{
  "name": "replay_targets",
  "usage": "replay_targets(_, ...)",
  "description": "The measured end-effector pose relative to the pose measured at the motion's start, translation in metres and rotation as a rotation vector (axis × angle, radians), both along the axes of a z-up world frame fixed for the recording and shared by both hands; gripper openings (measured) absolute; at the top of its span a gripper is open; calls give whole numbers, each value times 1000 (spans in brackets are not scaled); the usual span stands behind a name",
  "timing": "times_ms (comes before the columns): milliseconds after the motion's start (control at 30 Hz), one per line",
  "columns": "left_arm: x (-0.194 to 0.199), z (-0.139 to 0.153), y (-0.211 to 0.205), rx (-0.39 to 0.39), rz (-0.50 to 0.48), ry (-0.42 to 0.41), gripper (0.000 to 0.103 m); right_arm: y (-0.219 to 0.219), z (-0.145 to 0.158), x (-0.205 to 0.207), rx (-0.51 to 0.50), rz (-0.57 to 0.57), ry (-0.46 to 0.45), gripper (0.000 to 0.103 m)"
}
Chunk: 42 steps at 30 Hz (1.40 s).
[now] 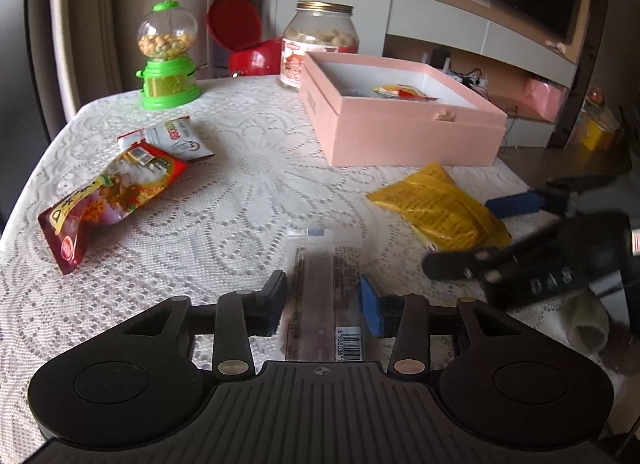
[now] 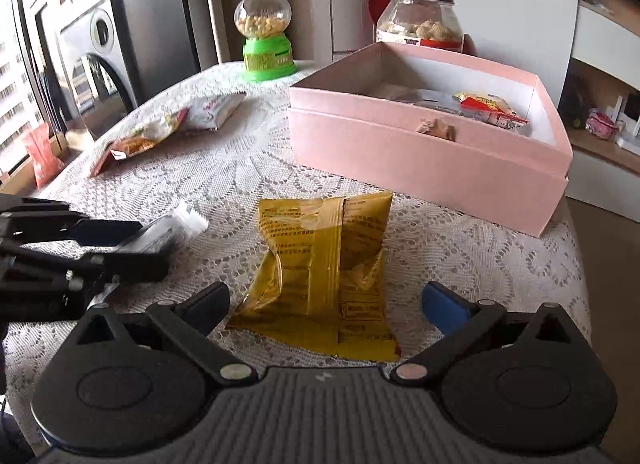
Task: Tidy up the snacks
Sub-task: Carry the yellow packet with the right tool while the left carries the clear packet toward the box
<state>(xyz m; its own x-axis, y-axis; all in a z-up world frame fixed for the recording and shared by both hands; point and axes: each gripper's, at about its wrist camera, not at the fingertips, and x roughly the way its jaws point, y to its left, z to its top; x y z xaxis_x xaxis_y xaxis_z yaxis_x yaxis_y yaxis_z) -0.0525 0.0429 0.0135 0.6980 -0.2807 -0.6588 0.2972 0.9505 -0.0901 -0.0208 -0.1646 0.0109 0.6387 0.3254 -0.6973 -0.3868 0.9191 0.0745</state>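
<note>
My left gripper (image 1: 325, 306) is shut on the long edges of a clear, silvery snack packet with a barcode (image 1: 320, 284). In the right wrist view the same gripper (image 2: 132, 246) is at the left, and the clear packet (image 2: 188, 224) pokes out past its fingers. My right gripper (image 2: 326, 304) is open wide, its fingers either side of a crumpled yellow packet (image 2: 324, 264) lying on the lace cloth, and neither finger touches it. The yellow packet (image 1: 440, 208) lies just before the open pink box (image 1: 400, 136) (image 2: 420, 160), which holds a red-and-yellow packet (image 2: 488, 104).
A red noodle packet (image 1: 116, 200) and a white packet (image 1: 180, 136) lie at the left of the lace-covered table (image 1: 240, 204). At the back stand a green candy dispenser (image 1: 168, 56), a glass jar (image 1: 320, 40) and a red container (image 1: 248, 44). The table edge drops off to the right.
</note>
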Motion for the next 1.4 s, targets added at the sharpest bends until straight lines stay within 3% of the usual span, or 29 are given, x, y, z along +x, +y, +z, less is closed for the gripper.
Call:
replay_targets(133,0,-1,-10,45,-11,-10,52,2,4,4,4,-78,7,89)
replay_targets(233,1,-2,-14,71,-9,-11,52,5,8,3,-18,-70,9,63)
replay_targets(367,1,-2,-9,41,-2,3,52,1,22,-8,-24,-76,8,54)
replay_targets(467,1,-2,-12,61,-5,1,52,-8,29,-20,-18,-83,-2,50)
replay_targets(667,1,-1,-12,46,36,-4,43,-32,31,-36,11,-121,1,48)
replay_targets(900,-1,6,-11,-29,5,5,42,-50,34,-39,43,-152,2,47)
replay_targets(1200,7,22,-23,-19,-15,-40,42,-52,34,-37,50,-153,11,47)
replay_targets(1400,16,52,-16,-74,-5,-119,42,-60,55,-33,70,-126,23,47)
